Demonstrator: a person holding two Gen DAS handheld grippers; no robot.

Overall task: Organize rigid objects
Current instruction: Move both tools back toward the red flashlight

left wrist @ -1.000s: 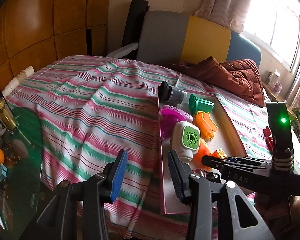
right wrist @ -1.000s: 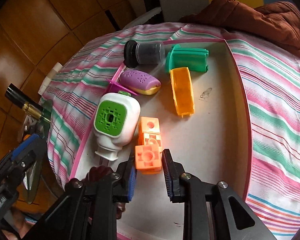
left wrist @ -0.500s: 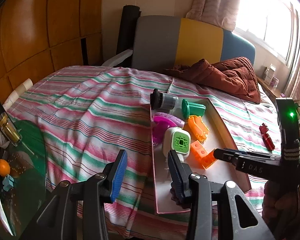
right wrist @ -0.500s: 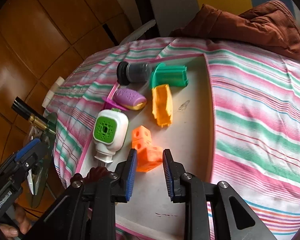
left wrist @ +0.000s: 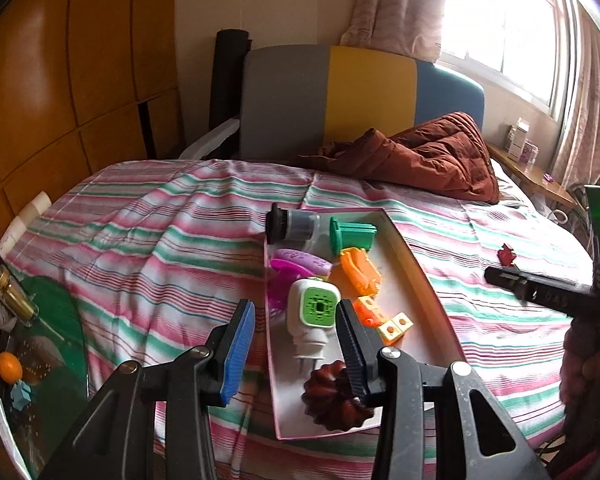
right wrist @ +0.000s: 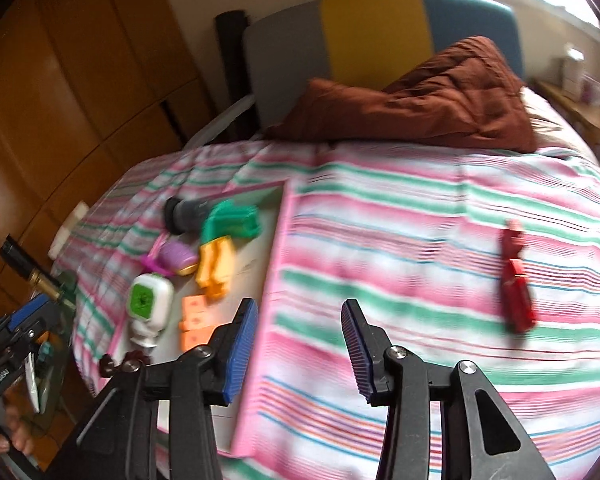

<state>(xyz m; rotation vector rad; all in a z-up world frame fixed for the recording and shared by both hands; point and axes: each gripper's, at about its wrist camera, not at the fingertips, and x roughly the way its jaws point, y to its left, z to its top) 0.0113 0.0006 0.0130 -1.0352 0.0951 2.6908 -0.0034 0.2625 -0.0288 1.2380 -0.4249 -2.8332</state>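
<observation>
Currently, a shallow pink-rimmed tray is seen lying on a bed covered by a striped sheet. Several rigid objects are gathered in the tray: a dark-capped grey jar lying at the far corner, a green plastic piece beside it, a purple oval object, an orange toy, a white device with a green face, orange blocks, and a dark brown fluted mould at the near end.

The left claw is held over the near end of the tray with its jaws partly apart; nothing is gripped between them, though the right finger is seen just in front of the mould.

The right claw is positioned over the tray's right rim and the bare sheet, and its jaws are opening with nothing between them. A red object is seen lying on the sheet, well apart from the tray and to the right of that claw; the view is blurred, so its shape cannot be told.

A brown quilt is bunched at the head of the bed.
</observation>
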